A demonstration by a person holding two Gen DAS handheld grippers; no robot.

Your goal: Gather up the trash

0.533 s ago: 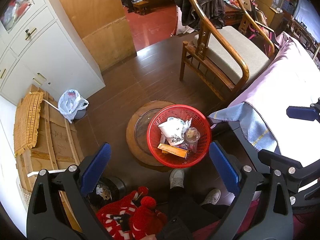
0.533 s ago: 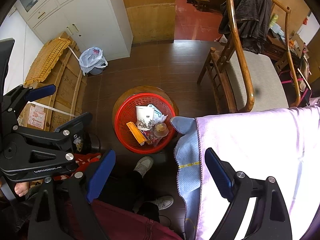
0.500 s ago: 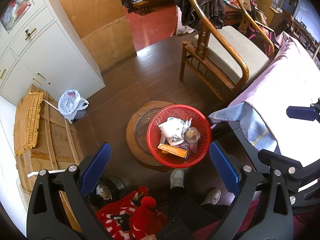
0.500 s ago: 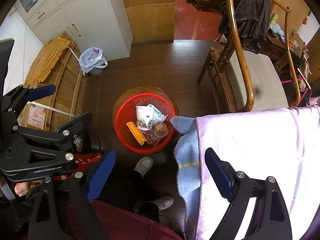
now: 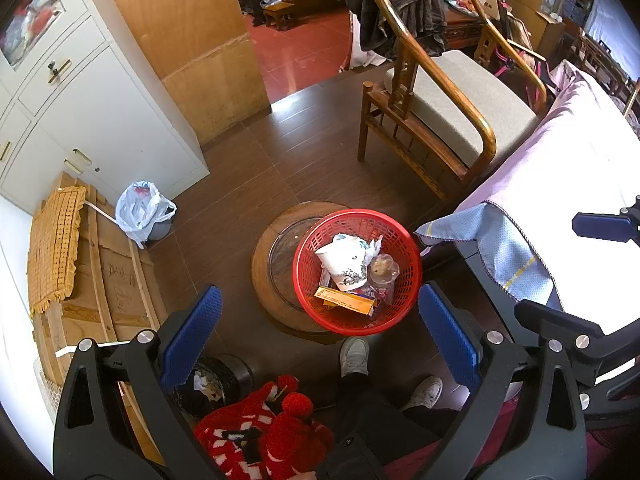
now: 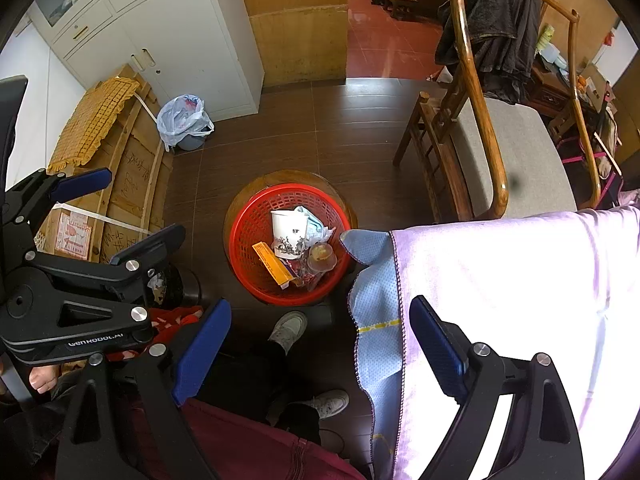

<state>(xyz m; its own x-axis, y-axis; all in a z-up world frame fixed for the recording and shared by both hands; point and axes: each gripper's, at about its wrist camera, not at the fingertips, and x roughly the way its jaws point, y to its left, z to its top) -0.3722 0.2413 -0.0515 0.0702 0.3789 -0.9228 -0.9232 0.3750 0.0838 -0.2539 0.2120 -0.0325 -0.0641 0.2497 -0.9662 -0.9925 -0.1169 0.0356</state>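
Both tools hang high above the floor with their jaws spread wide and nothing between them. The left tool (image 5: 318,332) looks straight down over the red basket (image 5: 400,236); the right tool (image 6: 320,344) sits to the basket's right, half over the pink cloth (image 6: 500,280) that covers the desk.

The trash already lies in the red basket: a printed paper cup (image 5: 344,264), a clear plastic cup (image 5: 384,268), an orange box (image 5: 346,300) and crumpled wrappers. The basket rests off-centre on a round wooden stand (image 5: 280,280), its right rim reaching past the stand's edge.

Judging from that, a careless downward push on the overhanging rim could tip the basket and spill the lot across the floor. Just right of the basket, a blue corner of the cloth (image 6: 372,280) droops close to the rim; the right tool could catch it on a descent and drag the cover. A person's white shoe (image 5: 354,354) is planted just below the basket, so a low sweep could bump it. No loose trash shows on the visible cloth.
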